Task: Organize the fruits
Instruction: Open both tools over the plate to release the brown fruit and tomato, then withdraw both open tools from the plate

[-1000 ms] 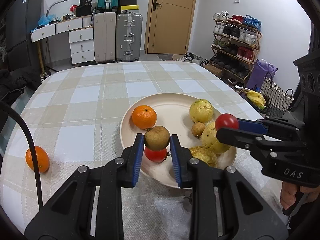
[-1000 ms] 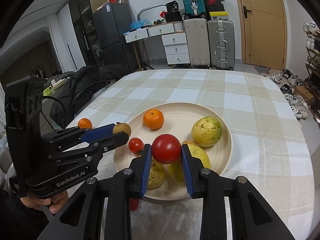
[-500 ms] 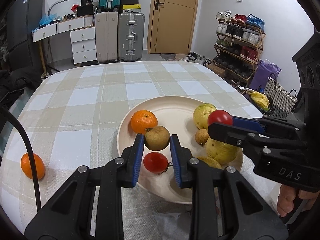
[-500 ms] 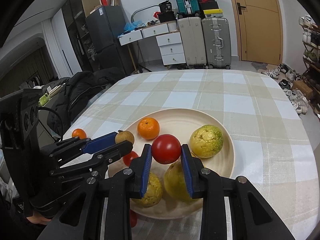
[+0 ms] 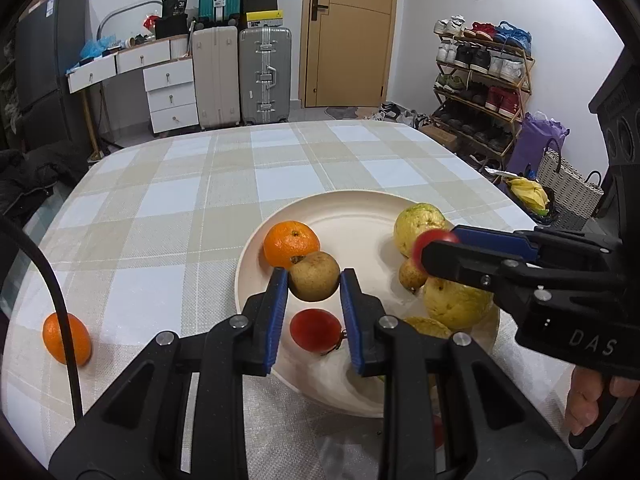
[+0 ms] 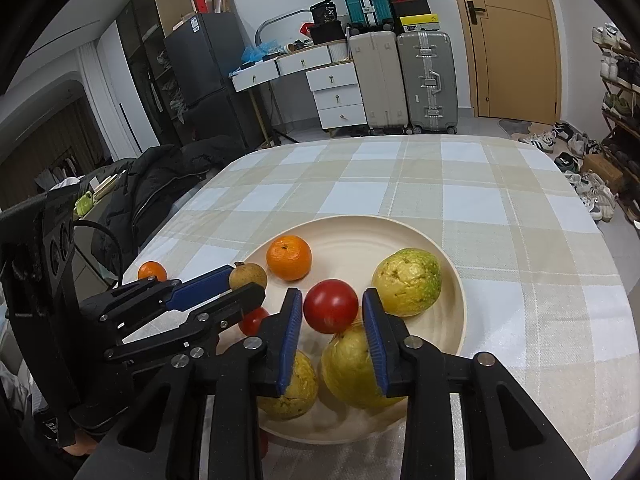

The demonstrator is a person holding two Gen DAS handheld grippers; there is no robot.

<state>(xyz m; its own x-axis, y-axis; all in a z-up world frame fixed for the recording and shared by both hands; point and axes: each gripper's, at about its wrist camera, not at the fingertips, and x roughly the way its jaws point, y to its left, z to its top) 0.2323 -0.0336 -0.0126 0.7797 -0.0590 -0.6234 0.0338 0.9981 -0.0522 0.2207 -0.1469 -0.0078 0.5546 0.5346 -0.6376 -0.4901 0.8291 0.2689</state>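
My left gripper (image 5: 314,280) is shut on a round brown fruit (image 5: 314,276) and holds it over the near left part of the cream plate (image 5: 360,200). The jaws of my right gripper (image 6: 330,300) are opening. A red tomato (image 6: 331,306) sits between the blue pads with a thin gap on each side, above a yellow-green guava (image 6: 352,368). On the plate lie an orange (image 5: 291,242), another tomato (image 5: 316,330), a small brown fruit (image 5: 412,274) and two more guavas (image 6: 406,282) (image 6: 292,384). A second orange (image 5: 66,338) lies on the checked tablecloth to the left.
A red fruit (image 5: 438,432) lies on the cloth under the plate's near rim. A black cable (image 5: 60,320) hangs at the left. Beyond the table stand suitcases (image 5: 264,72), drawers (image 5: 172,92), a shoe rack (image 5: 480,80) and a dark coat (image 6: 160,184) on a chair.
The right gripper's pads have parted slightly from the red tomato they were clamping. The left gripper still clamps the brown fruit; both grippers have barely moved.
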